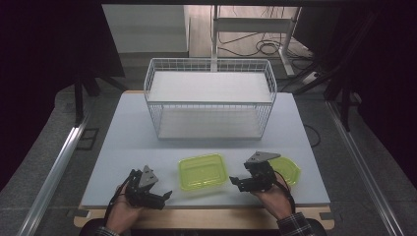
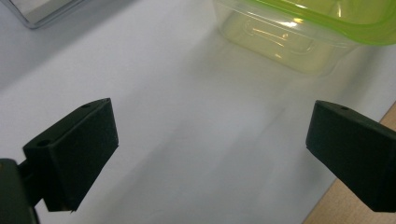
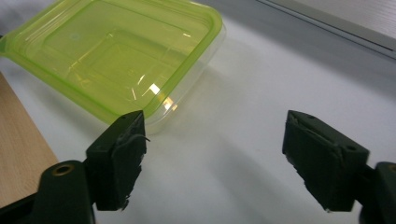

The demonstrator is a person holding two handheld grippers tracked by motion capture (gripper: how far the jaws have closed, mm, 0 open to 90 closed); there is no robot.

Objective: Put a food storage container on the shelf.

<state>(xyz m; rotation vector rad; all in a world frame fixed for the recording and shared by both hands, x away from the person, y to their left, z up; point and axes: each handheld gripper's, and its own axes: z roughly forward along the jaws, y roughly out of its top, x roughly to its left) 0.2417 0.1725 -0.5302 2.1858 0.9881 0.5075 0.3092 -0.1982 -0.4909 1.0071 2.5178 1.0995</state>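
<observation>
Setting: a dim room with a grey floor, cables trailing on the floor behind, and a pale grey desk with a wooden edge along the person's side. Item one: a white wire basket rack with two shelves, standing at the far middle of the desk, well apart from everything else. Item two: a green-rimmed clear container, rectangular with rounded corners, lying open side up on the near middle of the desk, between the two grippers; in the left gripper view we find it at the upper right, beyond the jaws, and in the right gripper view at the upper left, just past the left jaw. Item three: a green lid, flat on the desk to the right of the container, partly covered by the right gripper. Item four: our left gripper, held in the left hand at the near left of the desk, pointing toward the container, its jaws wide apart with bare desk between them. Item five: our right gripper, held in the right hand at the near right, pointing left toward the container, its jaws likewise spread wide and holding nothing; a checked sleeve shows at the wrist.
</observation>
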